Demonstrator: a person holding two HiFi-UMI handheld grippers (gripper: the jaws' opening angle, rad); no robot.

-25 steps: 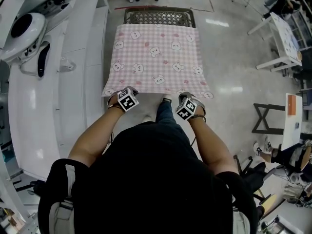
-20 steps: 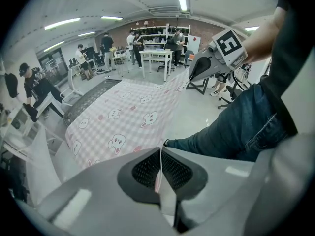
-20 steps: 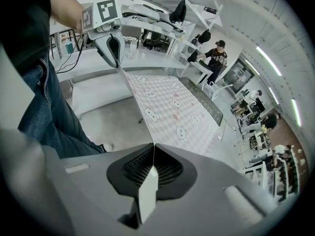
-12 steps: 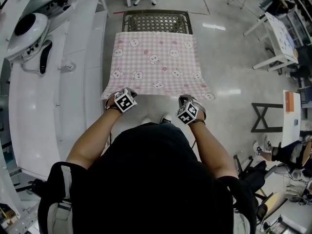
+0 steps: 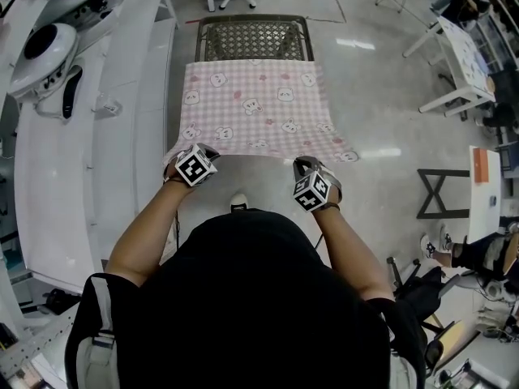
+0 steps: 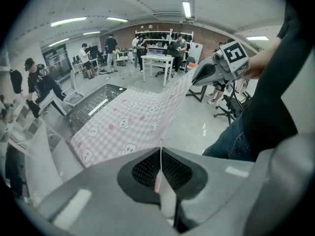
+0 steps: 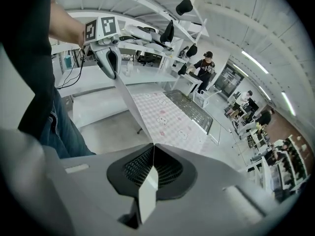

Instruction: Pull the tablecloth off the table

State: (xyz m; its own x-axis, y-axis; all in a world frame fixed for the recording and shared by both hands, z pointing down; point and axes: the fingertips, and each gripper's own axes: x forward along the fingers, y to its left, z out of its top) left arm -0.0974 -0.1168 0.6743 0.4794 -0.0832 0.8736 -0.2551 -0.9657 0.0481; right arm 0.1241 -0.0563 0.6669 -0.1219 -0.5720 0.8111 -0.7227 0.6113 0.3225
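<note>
Grip: your left gripper (image 6: 160,167) and right gripper (image 7: 153,165) each pinch the cloth (image 5: 251,108) edge
Change: cloth slid toward you, more table (image 5: 255,37) bared

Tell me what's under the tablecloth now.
A dark mesh table, visible only past the far edge of the tablecloth; the rest is covered. The left gripper and right gripper hold the near edge lifted.

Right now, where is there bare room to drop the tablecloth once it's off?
Bare floor lies right of the tablecloth, up to the white table. The white counter on the left is free at its near stretch; its far end is crowded with white equipment.
</note>
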